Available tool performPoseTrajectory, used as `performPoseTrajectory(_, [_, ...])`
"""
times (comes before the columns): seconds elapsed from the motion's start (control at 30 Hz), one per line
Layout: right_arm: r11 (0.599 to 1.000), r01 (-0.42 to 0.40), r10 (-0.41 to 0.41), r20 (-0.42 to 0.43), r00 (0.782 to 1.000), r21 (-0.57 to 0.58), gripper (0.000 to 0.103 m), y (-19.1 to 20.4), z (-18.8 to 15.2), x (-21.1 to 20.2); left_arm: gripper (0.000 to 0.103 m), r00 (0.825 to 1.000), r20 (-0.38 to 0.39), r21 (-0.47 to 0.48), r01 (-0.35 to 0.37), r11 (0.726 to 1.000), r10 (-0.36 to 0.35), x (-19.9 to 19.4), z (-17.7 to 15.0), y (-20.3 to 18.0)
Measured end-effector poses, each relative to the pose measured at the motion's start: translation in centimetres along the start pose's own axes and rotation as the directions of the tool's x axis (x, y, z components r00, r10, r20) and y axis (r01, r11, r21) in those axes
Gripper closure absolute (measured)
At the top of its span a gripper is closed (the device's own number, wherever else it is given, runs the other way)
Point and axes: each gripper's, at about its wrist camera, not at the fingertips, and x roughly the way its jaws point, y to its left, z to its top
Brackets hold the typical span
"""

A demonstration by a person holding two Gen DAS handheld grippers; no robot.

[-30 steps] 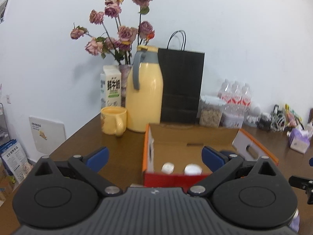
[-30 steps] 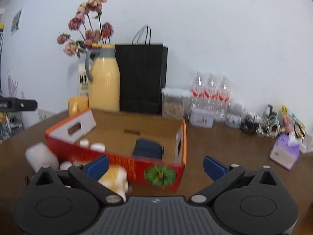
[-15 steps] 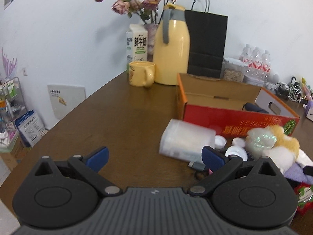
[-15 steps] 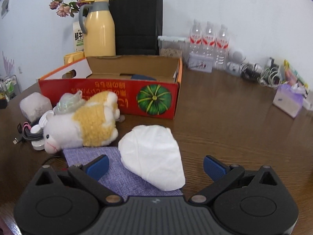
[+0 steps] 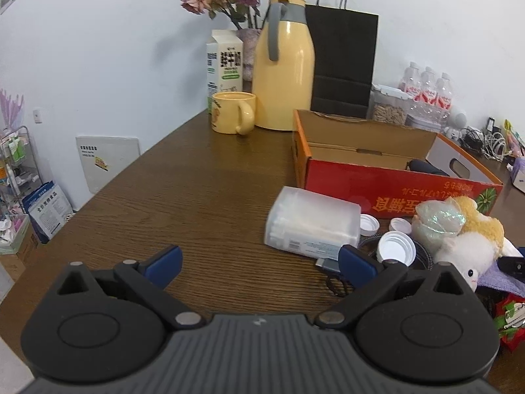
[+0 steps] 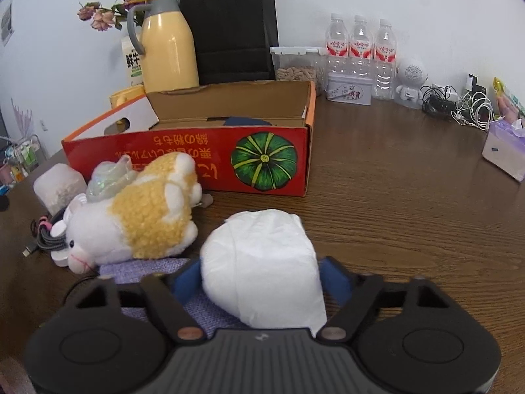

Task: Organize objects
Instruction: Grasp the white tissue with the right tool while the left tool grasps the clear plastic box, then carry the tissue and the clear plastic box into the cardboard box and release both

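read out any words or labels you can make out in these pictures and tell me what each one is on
"鲜牛奶": on the milk carton, beside the yellow jug.
Yellow print, upside down, on the red box: blurred, not reliably readable.
Red labels on the water bottles: too small.
Label on the clear plastic box: too small.
White sign against the wall: too small.

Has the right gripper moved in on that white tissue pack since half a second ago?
Yes. The right gripper has come forward, toward the red box; its jaws have just been closing and now flank the white tissue pack.
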Motion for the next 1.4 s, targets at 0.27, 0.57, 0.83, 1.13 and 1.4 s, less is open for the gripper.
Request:
performPoseTrajectory(0.27, [1.0,-0.005,0.004,0.044,0.999,0.015,0.044,-0.3,0.2,-0.9,0.0,0.999,0.0,0.044,0.052,0.998,-0.052,2.1,1.5,-1.3])
performPoseTrajectory(0.57, [1.0,0.022,-0.023,0.071,0.997,0.007,0.043,-0.1,0.7,-1.9,0.0,0.992,-0.07,0.111,0.114,0.987,-0.107,6.6,2.5,-3.2])
performPoseTrajectory(0.83, [0.999,0.03,-0.028,0.094,0.995,-0.019,0.043,0.7,1.4,-2.4,0.0,0.981,-0.144,0.065,0.142,0.988,-0.131,10.2,2.6,-3.4])
performPoseTrajectory(1.13, [0.999,0.03,-0.027,0.118,0.993,-0.027,0.043,1.2,1.7,-2.8,0.016,0.986,-0.098,0.024,0.139,0.99,-0.136,9.1,2.3,-2.5])
performPoseTrajectory(1.4, [0.999,0.019,-0.012,0.2,0.98,-0.033,0.043,1.7,3.4,-4.2,0.016,0.991,0.049,-0.024,0.129,0.991,-0.127,4.8,4.7,-1.6])
